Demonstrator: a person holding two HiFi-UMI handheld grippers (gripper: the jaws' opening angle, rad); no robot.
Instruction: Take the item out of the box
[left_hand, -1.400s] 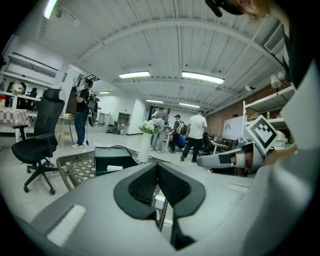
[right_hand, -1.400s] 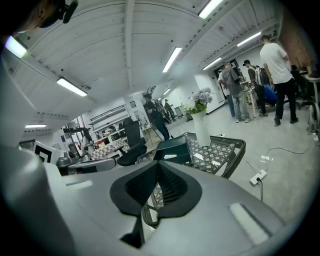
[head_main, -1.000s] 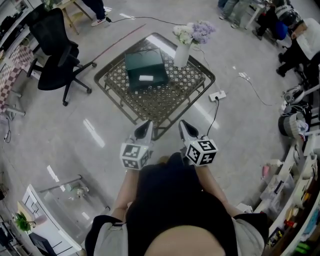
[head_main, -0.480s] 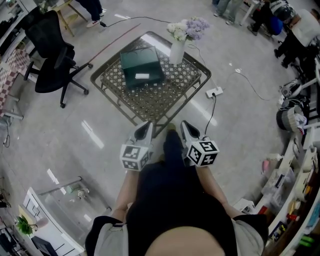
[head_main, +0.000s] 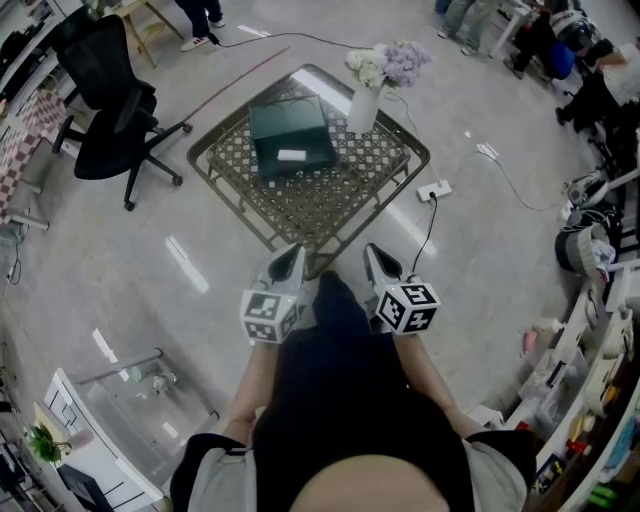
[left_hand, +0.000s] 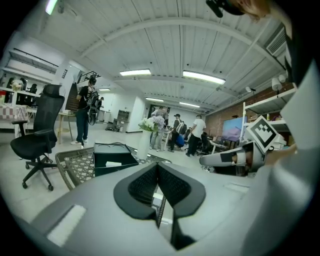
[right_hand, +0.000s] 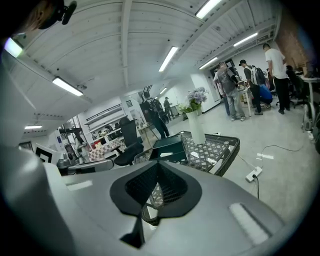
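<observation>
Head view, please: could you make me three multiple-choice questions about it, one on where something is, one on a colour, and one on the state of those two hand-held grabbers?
1. Where does the dark green box stand?
A. On a wall shelf.
B. On the lattice-top table, beside the vase.
C. On a cart.

2. What colour is the vase?
A. White.
B. Red.
C. Black.

3. How are the left gripper and the right gripper?
A. Both shut and empty.
B. Both wide open.
C. Both clamped on the box.

Answers: 1 B, the box sits on the table top near the vase. 2 A, its body is plain white. 3 A, each gripper view shows its jaws together with nothing between them.
</observation>
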